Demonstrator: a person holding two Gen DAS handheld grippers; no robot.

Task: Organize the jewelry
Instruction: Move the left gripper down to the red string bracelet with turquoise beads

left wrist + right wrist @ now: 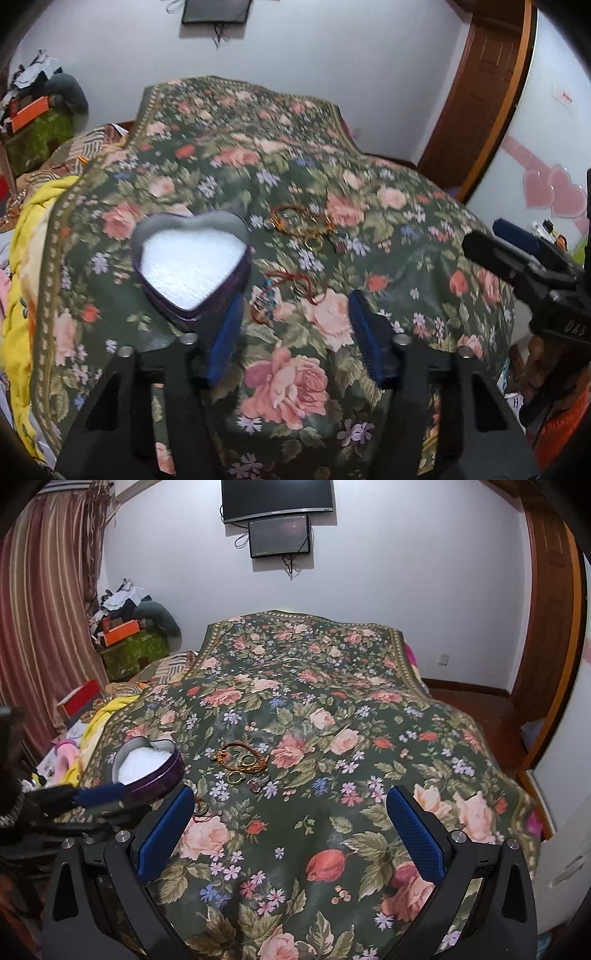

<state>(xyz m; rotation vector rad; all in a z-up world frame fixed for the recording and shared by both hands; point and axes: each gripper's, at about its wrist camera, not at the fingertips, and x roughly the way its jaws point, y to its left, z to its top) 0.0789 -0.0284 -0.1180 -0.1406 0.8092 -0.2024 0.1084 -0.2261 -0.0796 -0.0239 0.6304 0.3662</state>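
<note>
- Left wrist view: a heart-shaped tin [192,266] with a purple wall sits open on the floral bedspread [288,376], lined with white padding and holding no jewelry that can be seen.
- The left gripper [295,332] hangs just in front of the tin, its blue fingers [227,332] spread and gripping nothing; a red cord piece with beads [280,295] lies between them on the cloth.
- Beyond it, an orange-gold bracelet [303,221] and gold rings [314,242] lie loose, near the tin but apart from it.
- Right wrist view: the right gripper [291,834] is released too, fingers [413,834] wide over bare bedspread, well short of the bracelet [240,757], rings [236,777] and a stone-set ring [258,784].
- Only this view shows the tin [151,771] from the side, close to the bed's left edge, with the left gripper [99,794] beside it, and a wall-mounted screen [279,496].
- Open bedspread stretches right and forward; yellow bedding [22,295] crowds the left edge.
</note>
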